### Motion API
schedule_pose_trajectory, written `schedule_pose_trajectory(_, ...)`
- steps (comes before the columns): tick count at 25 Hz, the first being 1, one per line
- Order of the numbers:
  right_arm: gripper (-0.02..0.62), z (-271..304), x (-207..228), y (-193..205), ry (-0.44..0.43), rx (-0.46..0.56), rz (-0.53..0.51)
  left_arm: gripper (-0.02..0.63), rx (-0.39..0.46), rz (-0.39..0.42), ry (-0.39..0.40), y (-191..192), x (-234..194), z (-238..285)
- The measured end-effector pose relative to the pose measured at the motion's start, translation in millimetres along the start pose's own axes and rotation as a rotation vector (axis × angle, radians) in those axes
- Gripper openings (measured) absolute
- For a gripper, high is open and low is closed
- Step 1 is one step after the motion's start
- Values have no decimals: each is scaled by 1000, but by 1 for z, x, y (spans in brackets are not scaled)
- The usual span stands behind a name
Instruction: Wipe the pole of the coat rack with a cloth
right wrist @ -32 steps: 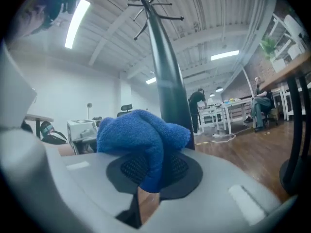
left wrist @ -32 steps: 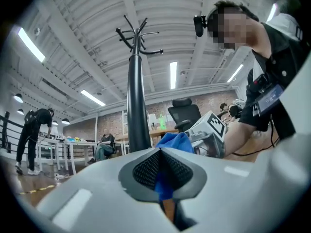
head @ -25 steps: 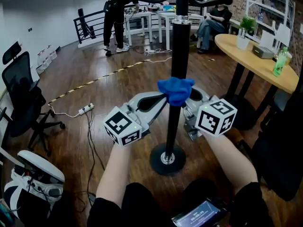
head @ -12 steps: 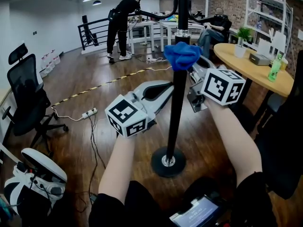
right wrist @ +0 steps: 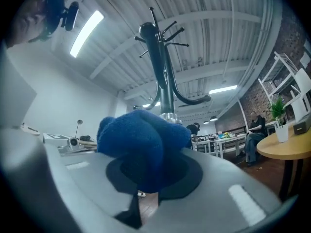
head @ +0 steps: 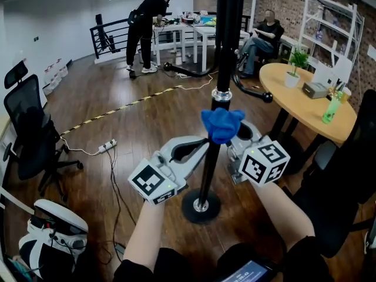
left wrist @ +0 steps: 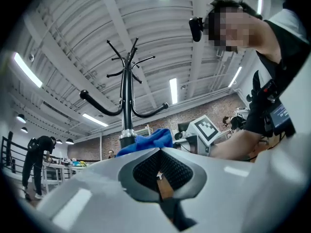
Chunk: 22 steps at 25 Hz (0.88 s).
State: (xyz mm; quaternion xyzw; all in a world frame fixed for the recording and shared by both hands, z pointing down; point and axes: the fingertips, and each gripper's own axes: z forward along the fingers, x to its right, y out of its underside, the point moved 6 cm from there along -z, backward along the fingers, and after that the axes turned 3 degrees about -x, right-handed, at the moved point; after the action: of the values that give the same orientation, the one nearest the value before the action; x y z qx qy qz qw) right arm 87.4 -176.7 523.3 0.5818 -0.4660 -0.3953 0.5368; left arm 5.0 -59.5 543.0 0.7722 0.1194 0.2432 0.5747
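The coat rack's black pole [head: 207,169] rises from a round base [head: 201,205] straight in front of me. A blue cloth [head: 222,125] is pressed against the pole just under its metal collar [head: 221,94]. My right gripper [head: 236,135] is shut on that cloth, which bulges out of its jaws in the right gripper view [right wrist: 141,140]. My left gripper [head: 198,147] is shut with nothing in it, its tip beside the pole a little below the cloth. The left gripper view shows the pole [left wrist: 127,96] with its hooks and the cloth [left wrist: 146,142] beyond the jaws.
A round wooden table [head: 305,107] with a plant and a bottle stands at the right, a dark chair [head: 352,175] beside it. An office chair [head: 29,128] is at the left. A power strip [head: 106,147] and cables lie on the floor. Two people [head: 144,25] are at the back.
The right gripper has slid the cloth up the pole to just under the metal collar. The left gripper has stayed lower beside the pole. My head view has tilted.
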Motion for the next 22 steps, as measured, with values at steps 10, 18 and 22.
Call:
schedule_pose_trajectory(10, 51, -42, -87, -173, -94, -39, 21, 5, 13, -73, -57, -208, -11, -7)
schedule_pose_trajectory(18, 51, -35, -134, -285, -90, 25, -1, 5, 8, -34, -57, -308, -53, -24)
schedule_pose_trajectory(22, 51, -8, -143, -292, -3, 63, 34, 5, 68, -32, 9, -316, -94, -41)
